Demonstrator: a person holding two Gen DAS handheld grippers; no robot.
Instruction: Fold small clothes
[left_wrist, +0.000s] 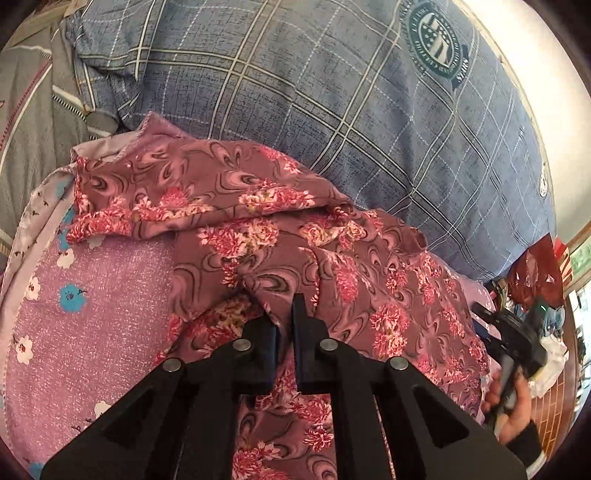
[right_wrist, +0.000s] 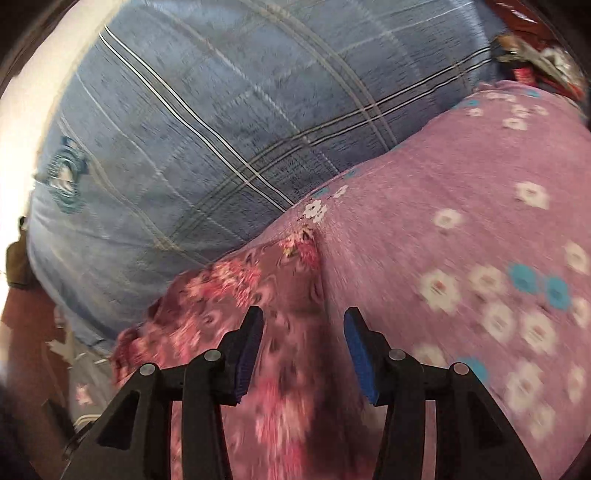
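1. The task's thing is a small garment (left_wrist: 266, 229) of thin mauve-brown cloth, printed with dark swirls and clusters of pink, red and cream flowers.
2. It lies crumpled on a lilac bedsheet (left_wrist: 110, 295) dotted with white and blue blossoms, just in front of a big blue plaid pillow (left_wrist: 332, 110) that carries a round green crest.
3. In the left wrist view the cloth is heaped in loose folds, with one stitched hem turned over at the upper left to show a paler underside.
4. Its long axis in that view runs slantwise, from the upper left near the pillow down to the lower right, where it drapes toward the sheet's edge.
5. In the right wrist view, which is smeared by motion, the garment narrows to a bunched tip pointing up toward the pillow and widens toward the camera.
6. The left gripper (left_wrist: 286, 314) has its jaws drawn nearly together, pinching a fold of the garment.
7. The right gripper (right_wrist: 303, 325) stands with its blue-padded jaws about half apart; the garment lies beneath and between them, but the pads do not press on it.
8. At the right edge of the left wrist view a hand (left_wrist: 517, 402) holds the other gripper beside the garment.
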